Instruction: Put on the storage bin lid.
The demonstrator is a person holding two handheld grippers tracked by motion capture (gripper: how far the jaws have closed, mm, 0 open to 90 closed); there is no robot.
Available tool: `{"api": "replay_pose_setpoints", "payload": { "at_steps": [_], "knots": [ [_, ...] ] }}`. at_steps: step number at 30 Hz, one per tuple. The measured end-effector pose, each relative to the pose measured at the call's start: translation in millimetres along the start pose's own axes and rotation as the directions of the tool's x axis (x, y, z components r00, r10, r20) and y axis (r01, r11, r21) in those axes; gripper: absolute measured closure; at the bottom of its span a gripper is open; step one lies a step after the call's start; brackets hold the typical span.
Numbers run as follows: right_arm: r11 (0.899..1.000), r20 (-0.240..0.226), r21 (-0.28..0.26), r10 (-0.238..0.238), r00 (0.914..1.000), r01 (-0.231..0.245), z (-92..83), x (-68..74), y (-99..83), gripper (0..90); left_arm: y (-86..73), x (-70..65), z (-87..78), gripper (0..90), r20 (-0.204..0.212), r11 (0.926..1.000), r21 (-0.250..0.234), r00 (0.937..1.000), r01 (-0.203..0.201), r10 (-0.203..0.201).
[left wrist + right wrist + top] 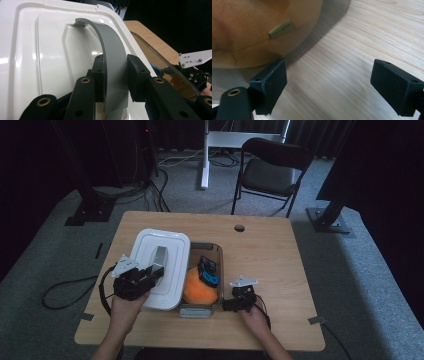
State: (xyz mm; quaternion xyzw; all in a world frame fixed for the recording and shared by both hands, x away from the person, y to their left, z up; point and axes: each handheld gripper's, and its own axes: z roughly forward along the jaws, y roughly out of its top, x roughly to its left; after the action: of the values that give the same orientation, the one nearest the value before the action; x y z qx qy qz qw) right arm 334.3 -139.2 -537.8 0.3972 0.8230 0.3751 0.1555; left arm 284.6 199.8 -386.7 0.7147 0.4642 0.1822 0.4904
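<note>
Counter (280,270): wooden, carrying a clear bin and its white lid.
Clear bin (219,257): at the counter's centre, open over most of its top; an orange soft item (200,290) and a blue-black object (208,271) lie inside.
White lid (160,265): at nine o'clock of the bin, tilted, its right edge over the bin's left rim.
Grey handle (112,52): arches over the lid's middle.
Left hand-held gripper (115,75): clamped on the grey handle, one pad each side.
Right hand-held gripper (327,87): jaws apart, nothing between them, at four o'clock of the bin.
Progress: lid held, not seated or clear; lifting or fitting remains, I judge.
Views: the left gripper view shows the pads' contact; the high view shows the bin's contents; the right gripper view shows a small label (282,29) through the bin wall.
</note>
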Motion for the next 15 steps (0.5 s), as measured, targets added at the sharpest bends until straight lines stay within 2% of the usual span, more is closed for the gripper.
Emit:
{"api": "replay_pose_setpoints", "payload": {
  "at_steps": [6,10,15],
  "knots": [
    [1.0,-0.016,-0.001,-0.017,0.9997,0.017,6.0,12.1,4.5,12.8,1.6,-6.6,6.6,70.8,0.025,0.9998,0.006,0.9995,-0.017,0.017],
    [1.0,-0.027,0.003,-0.026,0.9993,0.026,9.8,17.5,5.8,12.8,2.9,-11.1,11.4,70.8,0.059,0.9993,0.003,0.9975,-0.038,0.038],
    [0.999,-0.022,0.015,-0.039,0.999,0.039,15.0,25.8,10.9,12.6,3.8,-16.1,19.1,70.7,0.077,0.9988,0.011,0.996,-0.047,0.046]
  ]
}}
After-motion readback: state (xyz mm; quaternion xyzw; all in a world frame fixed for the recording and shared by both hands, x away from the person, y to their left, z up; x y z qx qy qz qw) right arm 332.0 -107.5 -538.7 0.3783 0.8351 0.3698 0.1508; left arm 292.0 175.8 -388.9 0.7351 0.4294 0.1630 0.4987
